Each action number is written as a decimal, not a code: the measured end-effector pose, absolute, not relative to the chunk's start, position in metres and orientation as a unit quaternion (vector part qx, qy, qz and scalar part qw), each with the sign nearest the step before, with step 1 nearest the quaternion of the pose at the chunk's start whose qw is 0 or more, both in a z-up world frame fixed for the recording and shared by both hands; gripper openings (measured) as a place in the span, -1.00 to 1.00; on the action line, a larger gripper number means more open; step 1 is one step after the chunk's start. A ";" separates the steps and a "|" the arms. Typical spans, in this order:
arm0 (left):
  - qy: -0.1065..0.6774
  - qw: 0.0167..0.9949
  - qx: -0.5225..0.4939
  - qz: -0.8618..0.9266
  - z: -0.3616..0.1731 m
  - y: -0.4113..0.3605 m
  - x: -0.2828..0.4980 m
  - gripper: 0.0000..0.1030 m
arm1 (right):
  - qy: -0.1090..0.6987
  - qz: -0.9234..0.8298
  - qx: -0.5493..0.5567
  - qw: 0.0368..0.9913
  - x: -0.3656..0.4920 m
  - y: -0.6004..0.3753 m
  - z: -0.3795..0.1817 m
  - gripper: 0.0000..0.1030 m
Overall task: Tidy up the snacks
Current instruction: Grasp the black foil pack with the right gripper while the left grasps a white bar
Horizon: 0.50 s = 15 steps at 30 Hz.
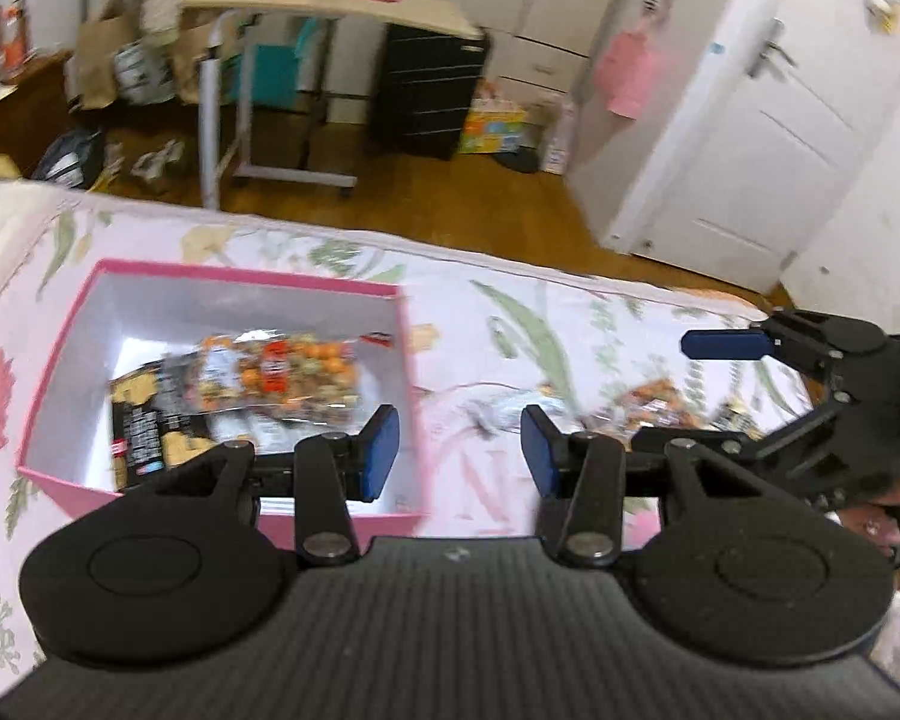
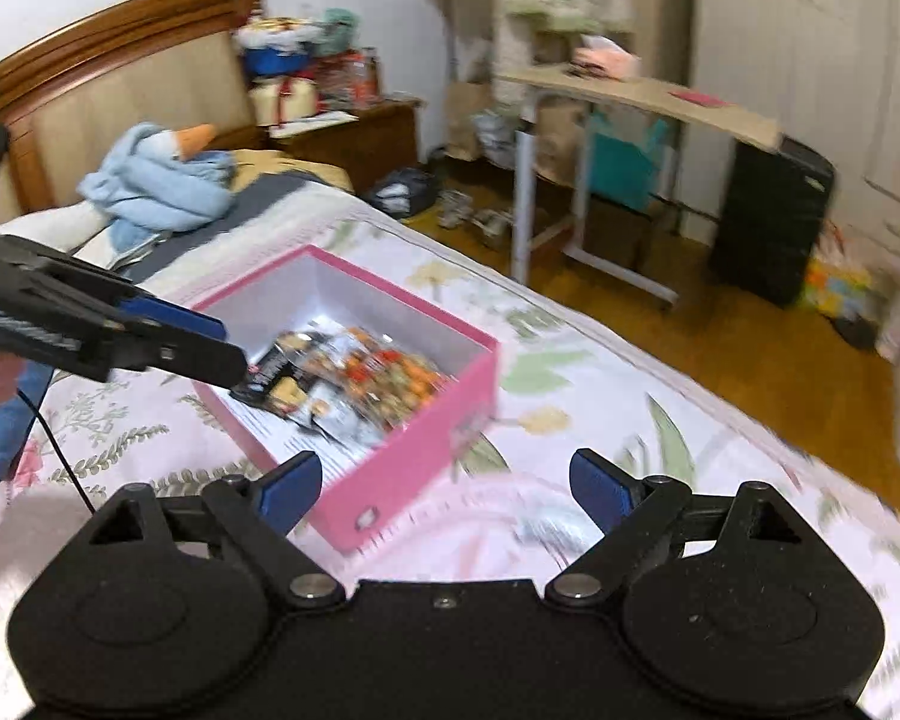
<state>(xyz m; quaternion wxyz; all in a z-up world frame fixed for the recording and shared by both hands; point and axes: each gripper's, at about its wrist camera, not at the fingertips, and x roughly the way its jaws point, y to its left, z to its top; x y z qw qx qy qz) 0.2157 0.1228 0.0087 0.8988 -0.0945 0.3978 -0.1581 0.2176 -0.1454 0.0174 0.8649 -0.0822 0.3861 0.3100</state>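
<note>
A pink box (image 1: 75,306) with white inside walls sits open on the floral bedspread; it also shows in the right wrist view (image 2: 414,456). Several snack bags lie in it, among them a clear bag of orange snacks (image 1: 288,375) (image 2: 390,378) and a black-and-yellow bag (image 1: 138,426). More snack packets (image 1: 660,405) lie blurred on the bedspread to the right of the box. My left gripper (image 1: 461,450) is open and empty above the box's right wall. My right gripper (image 2: 447,489) is open and empty above the box's near corner. Each gripper shows in the other's view, the right (image 1: 726,345) and the left (image 2: 210,342).
The floral bedspread (image 1: 510,324) ends at a wooden floor. A rolling table (image 1: 330,6), a black drawer unit (image 1: 432,90) and a white door (image 1: 750,138) stand beyond. A blue blanket (image 2: 156,180) lies by the headboard (image 2: 120,66).
</note>
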 end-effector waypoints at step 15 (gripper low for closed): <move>0.449 0.857 -0.063 -0.244 -0.027 0.004 0.230 -0.14 | 0.421 0.253 0.004 0.871 0.192 -0.231 -0.034 0.52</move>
